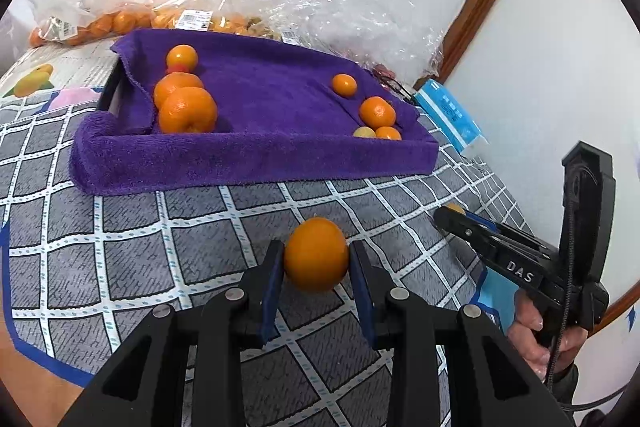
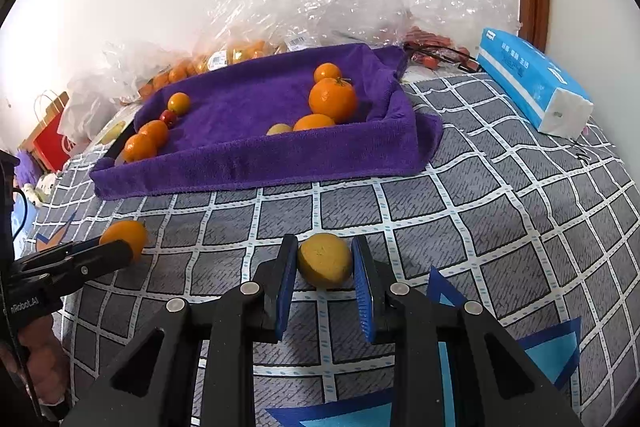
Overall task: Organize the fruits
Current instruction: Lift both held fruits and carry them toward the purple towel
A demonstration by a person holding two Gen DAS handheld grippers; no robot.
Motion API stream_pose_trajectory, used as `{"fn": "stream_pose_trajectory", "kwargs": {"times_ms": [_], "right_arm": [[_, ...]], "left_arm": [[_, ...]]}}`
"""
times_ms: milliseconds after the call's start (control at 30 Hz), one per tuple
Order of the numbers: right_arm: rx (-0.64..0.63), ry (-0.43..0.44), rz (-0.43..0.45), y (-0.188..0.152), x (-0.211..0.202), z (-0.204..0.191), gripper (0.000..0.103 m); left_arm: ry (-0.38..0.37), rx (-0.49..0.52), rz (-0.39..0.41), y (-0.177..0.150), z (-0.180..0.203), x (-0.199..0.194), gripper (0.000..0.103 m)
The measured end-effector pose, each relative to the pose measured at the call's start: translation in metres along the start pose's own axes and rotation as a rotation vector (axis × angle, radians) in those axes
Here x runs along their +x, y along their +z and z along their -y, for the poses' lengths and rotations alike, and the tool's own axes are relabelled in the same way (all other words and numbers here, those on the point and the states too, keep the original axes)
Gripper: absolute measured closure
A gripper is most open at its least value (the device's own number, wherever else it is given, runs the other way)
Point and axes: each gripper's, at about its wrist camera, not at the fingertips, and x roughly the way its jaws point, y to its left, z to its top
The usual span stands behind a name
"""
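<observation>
My left gripper (image 1: 316, 261) is shut on an orange (image 1: 316, 254) just above the checked cloth, in front of the purple towel-lined tray (image 1: 256, 159). My right gripper (image 2: 325, 261) is shut on a yellow lemon-like fruit (image 2: 325, 259) low over the cloth. The tray holds large oranges at its left end (image 1: 187, 109) and smaller oranges with a yellow fruit at its right end (image 1: 377, 111). In the right wrist view the tray (image 2: 256, 163) lies ahead, and the left gripper's orange (image 2: 125, 233) shows at the left.
Clear plastic bags of oranges (image 1: 120, 21) lie behind the tray against the wall. A blue tissue pack (image 2: 532, 83) sits at the right of the tray. A red paper bag (image 2: 52, 143) stands at the far left. The checked cloth (image 1: 160, 247) covers the surface.
</observation>
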Motion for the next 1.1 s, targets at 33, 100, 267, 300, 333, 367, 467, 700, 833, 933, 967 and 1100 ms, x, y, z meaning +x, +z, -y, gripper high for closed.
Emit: {"fn": "stream_pose_trajectory", "kwargs": {"times_ms": [33,100,267,300,333,367,467,700,833,933,967,1100], "right_arm": [[0.007,0.007,0.007,0.000,-0.001,0.001,0.076],[0.018,0.015,0.015,0.000,-0.003,0.004,0.076],[0.035,-0.005,0.026,0.001,-0.005,0.004,0.076],[0.035,-0.022,0.024,0.001,-0.005,0.003,0.076],[0.035,-0.033,0.023,0.000,-0.005,0.003,0.076],[0.041,-0.053,0.024,0.000,-0.006,0.002,0.076],[0.096,-0.060,0.009,-0.003,-0.005,0.001,0.076],[0.153,-0.026,-0.026,-0.004,-0.011,-0.020,0.076],[0.143,-0.045,-0.026,0.004,-0.019,-0.044,0.076],[0.120,-0.069,-0.011,0.012,-0.031,-0.064,0.076],[0.114,-0.077,-0.008,0.015,-0.034,-0.068,0.076],[0.087,-0.116,0.001,0.026,-0.049,-0.091,0.076]], "left_arm": [[0.000,-0.008,0.004,0.000,-0.001,0.000,0.072],[0.013,-0.014,0.010,0.000,-0.002,-0.001,0.072],[0.034,-0.019,0.043,-0.001,-0.001,-0.007,0.072],[0.039,-0.021,0.048,-0.001,-0.001,-0.008,0.072],[0.047,-0.025,0.052,-0.001,-0.002,-0.009,0.072],[0.055,-0.030,0.056,-0.001,-0.002,-0.009,0.072],[0.062,-0.058,0.064,0.001,-0.007,-0.014,0.072],[0.084,-0.090,0.042,0.001,-0.025,-0.035,0.072],[0.094,-0.096,0.040,0.008,-0.037,-0.057,0.072],[0.113,-0.081,0.027,0.015,-0.039,-0.070,0.072],[0.121,-0.073,0.024,0.018,-0.038,-0.074,0.072],[0.113,-0.053,0.011,0.031,-0.037,-0.087,0.072]]}}
